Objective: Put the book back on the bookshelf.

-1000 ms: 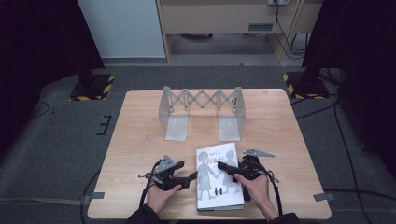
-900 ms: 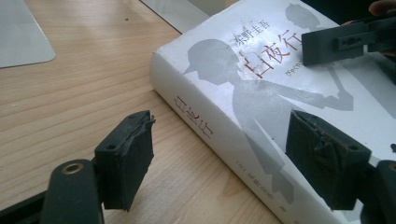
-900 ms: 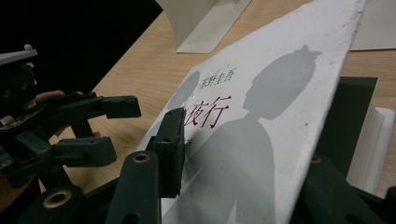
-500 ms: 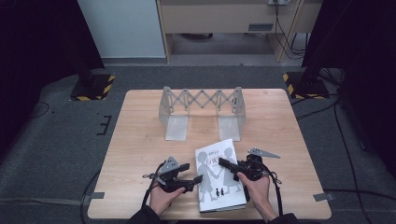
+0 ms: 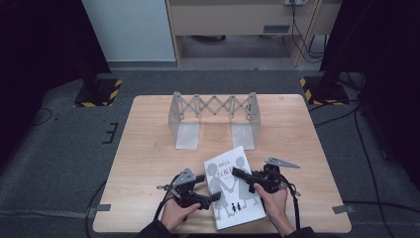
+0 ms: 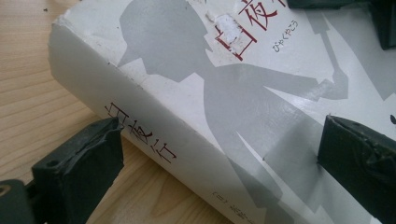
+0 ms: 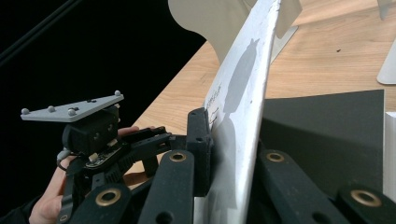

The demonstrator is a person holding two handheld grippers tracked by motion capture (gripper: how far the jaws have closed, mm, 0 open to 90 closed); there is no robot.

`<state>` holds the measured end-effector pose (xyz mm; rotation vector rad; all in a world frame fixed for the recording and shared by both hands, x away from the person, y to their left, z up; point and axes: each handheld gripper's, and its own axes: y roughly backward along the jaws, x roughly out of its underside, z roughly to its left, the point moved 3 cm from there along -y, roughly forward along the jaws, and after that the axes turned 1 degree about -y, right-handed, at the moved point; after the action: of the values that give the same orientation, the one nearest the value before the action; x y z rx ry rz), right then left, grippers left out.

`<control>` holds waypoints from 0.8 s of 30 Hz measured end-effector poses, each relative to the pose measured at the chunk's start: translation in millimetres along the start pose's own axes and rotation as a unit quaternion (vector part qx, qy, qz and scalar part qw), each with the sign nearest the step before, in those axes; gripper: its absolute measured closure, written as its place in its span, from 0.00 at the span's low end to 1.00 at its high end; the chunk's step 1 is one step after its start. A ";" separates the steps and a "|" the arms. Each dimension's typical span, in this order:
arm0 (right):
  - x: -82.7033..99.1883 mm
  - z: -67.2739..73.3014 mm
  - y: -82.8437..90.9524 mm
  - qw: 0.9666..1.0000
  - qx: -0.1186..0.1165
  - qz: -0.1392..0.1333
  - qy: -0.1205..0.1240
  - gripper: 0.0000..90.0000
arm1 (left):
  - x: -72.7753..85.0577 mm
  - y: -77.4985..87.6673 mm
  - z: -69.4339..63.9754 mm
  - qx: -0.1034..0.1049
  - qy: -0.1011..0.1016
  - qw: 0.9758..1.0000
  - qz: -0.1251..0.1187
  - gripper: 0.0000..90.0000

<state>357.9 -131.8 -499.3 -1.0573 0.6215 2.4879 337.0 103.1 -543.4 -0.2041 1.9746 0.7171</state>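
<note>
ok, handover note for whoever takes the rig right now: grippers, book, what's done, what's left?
Left gripper: jaws have just been opening, now wide, straddling the spine edge of the book, pads off it.
Right gripper: jaws have just been closing, now clamped on the book's front cover, lifted off the pages in the right gripper view.
Book: near table edge, between both hands. Expandable metal rack stands empty behind it.
Done: cover pinched and raised.
Left: probably opening the book fully or moving it to the rack; unclear which.
</note>
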 end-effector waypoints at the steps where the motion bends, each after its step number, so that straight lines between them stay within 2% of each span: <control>1: -0.1 0.1 0.6 1.000 -0.001 0.001 0.000 0.90 | 0.0 -0.2 -0.3 0.001 0.000 1.000 0.000 0.00; 8: -0.9 0.9 2.9 1.000 -0.009 -0.004 0.002 0.91 | -0.4 -0.8 -2.1 0.002 0.001 1.000 -0.004 0.00; 13: -1.8 1.7 4.9 1.000 -0.016 -0.007 0.004 0.91 | 1.3 -1.3 -2.5 0.012 0.017 1.000 -0.007 0.00; 19: -4.4 5.2 7.9 0.999 -0.032 -0.010 0.023 0.92 | 3.9 -1.4 -3.1 0.035 0.043 0.998 -0.003 0.00; 24: -4.5 4.5 7.8 0.999 -0.040 -0.010 0.022 0.92 | 4.7 -3.0 -1.2 0.049 0.044 0.998 -0.004 0.00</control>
<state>354.4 -136.7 -491.3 -1.1448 0.5244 2.4963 335.0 100.7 -548.2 -0.1873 2.0867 0.6132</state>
